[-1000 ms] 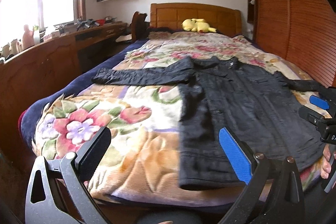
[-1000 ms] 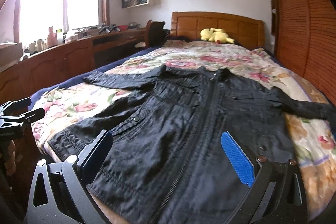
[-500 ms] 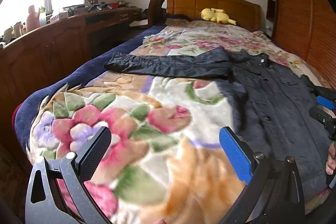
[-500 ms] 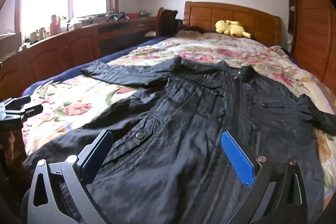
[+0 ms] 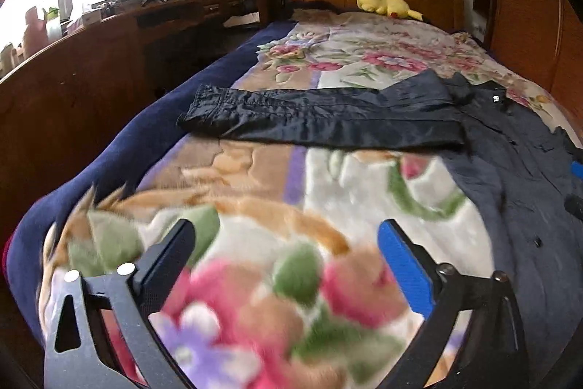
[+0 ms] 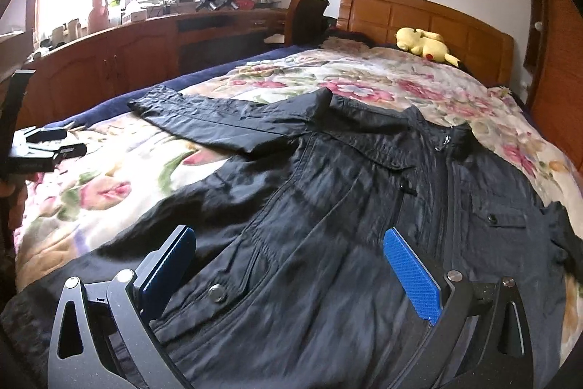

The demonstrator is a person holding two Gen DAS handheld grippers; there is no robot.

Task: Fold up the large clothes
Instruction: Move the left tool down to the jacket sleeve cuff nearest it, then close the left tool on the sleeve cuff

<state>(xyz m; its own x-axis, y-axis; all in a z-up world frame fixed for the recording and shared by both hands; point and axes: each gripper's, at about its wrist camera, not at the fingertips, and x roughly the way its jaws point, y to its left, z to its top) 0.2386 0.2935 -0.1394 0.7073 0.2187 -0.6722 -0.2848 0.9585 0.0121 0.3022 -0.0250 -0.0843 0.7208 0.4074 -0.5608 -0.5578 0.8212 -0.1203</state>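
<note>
A black jacket point(image 6: 364, 206) lies front-up and flat on the floral blanket point(image 6: 120, 185), collar toward the headboard. Its left sleeve point(image 5: 328, 119) stretches out sideways toward the bed's left edge. My left gripper point(image 5: 288, 243) hovers over bare blanket point(image 5: 255, 192) short of that sleeve; its jaws stand wide and are closing, with nothing between them. It also shows at the left edge of the right wrist view, left gripper point(image 6: 47, 144). My right gripper point(image 6: 289, 243) hangs open just above the jacket's lower front near a snap button point(image 6: 217, 293), gripping nothing.
A yellow plush toy point(image 6: 424, 44) lies by the wooden headboard point(image 6: 419, 13). A long wooden cabinet and desk point(image 6: 120, 61) with bottles runs along the left under the window. A slatted wooden wardrobe point(image 5: 528, 10) stands on the right. A navy sheet point(image 5: 120, 148) edges the bed.
Both grippers have advanced over the bed toward the headboard. The left one swung left, off the jacket's hem onto bare blanket near the sleeve; the right one moved up over the jacket front.
</note>
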